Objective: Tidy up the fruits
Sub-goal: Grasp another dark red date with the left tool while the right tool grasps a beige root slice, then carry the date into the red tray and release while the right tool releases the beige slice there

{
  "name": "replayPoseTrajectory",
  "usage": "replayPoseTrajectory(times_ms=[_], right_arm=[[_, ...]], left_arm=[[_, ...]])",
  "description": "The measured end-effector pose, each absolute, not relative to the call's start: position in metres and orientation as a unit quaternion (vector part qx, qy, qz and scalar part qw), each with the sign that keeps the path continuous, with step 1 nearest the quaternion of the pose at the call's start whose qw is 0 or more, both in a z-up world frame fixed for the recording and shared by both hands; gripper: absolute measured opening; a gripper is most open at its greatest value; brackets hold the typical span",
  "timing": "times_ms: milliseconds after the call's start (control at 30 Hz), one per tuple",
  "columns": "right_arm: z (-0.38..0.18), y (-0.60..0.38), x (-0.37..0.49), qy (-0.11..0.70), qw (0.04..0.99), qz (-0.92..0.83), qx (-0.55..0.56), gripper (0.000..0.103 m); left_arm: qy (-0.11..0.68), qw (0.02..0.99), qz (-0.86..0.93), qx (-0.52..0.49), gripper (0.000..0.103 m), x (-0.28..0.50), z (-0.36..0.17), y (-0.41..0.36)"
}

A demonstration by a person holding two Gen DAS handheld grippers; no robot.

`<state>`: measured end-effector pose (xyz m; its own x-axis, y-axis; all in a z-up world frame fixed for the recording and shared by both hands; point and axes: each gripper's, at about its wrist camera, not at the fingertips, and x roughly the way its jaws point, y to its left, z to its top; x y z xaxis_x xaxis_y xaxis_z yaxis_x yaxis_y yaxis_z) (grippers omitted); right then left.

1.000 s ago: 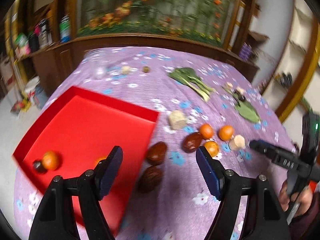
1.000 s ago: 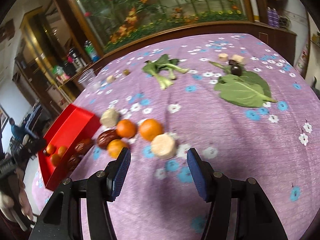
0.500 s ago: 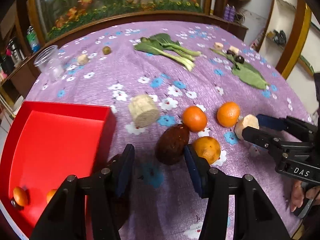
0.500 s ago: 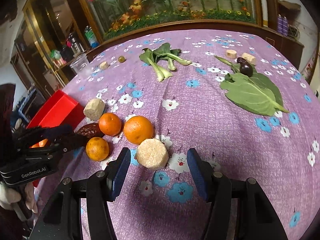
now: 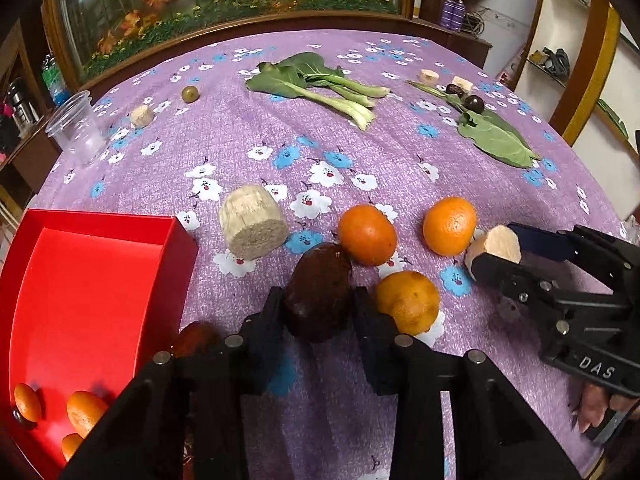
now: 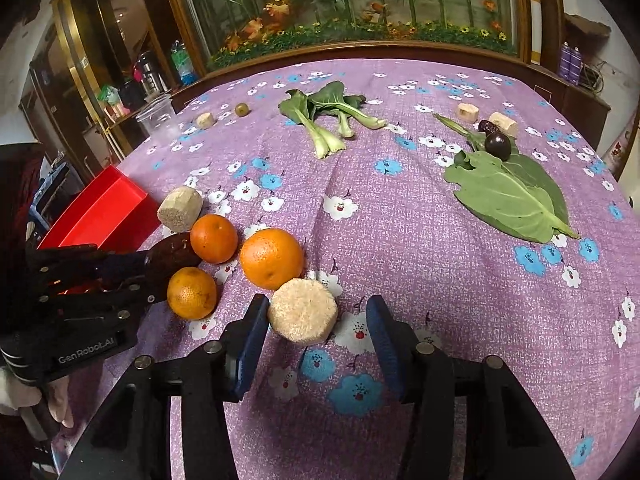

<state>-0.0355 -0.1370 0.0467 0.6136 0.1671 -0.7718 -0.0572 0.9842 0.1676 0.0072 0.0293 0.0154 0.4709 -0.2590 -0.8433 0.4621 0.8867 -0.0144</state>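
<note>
My left gripper [image 5: 318, 300] has closed its jaws on a dark brown fruit [image 5: 318, 290] lying on the purple cloth, next to the red tray [image 5: 80, 280]. Three oranges [image 5: 367, 234] lie just right of it. The tray holds small oranges [image 5: 82, 412] in its near corner. Another brown fruit [image 5: 196, 338] lies by the tray's side. My right gripper [image 6: 316, 324] is open around a pale cut stem chunk [image 6: 303, 312], which touches the left pad. The brown fruit also shows in the right wrist view [image 6: 174, 254].
A second pale chunk [image 5: 252, 222] lies near the tray. Bok choy [image 5: 320, 88], a big green leaf [image 6: 512, 196], a dark plum [image 6: 498, 145], a green fruit [image 5: 190, 93] and a clear plastic cup [image 5: 76, 128] sit farther back. Wooden cabinets ring the table.
My left gripper swung away from the tray, moved onto the brown fruit and closed on it. My right gripper advanced until the pale chunk sits between its fingers.
</note>
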Motion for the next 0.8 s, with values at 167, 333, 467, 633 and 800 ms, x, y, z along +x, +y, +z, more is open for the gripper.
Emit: replayPoseTrajectory(times_ms=[167, 333, 467, 633, 800], right_arm=[[0.047, -0.134, -0.036, 0.435, 0.897, 0.059, 0.054, 0.054], [0.047, -0.133, -0.037, 0.436, 0.897, 0.053, 0.048, 0.051], [0.049, -0.129, -0.041, 0.435, 0.897, 0.055, 0.048, 0.037], [0.053, -0.123, -0.05, 0.433, 0.899, 0.05, 0.042, 0.037], [0.062, -0.122, -0.064, 0.423, 0.903, 0.054, 0.055, 0.037]], left_arm=[[0.468, 0.855, -0.202, 0.099, 0.032, 0.005, 0.016, 0.031], [0.467, 0.856, -0.2, 0.094, 0.031, -0.004, 0.018, 0.034], [0.463, 0.859, -0.204, 0.076, 0.031, -0.014, 0.025, 0.041], [0.45, 0.868, -0.205, 0.053, 0.031, -0.034, 0.037, 0.054], [0.439, 0.875, -0.205, 0.016, 0.032, -0.055, 0.05, 0.074]])
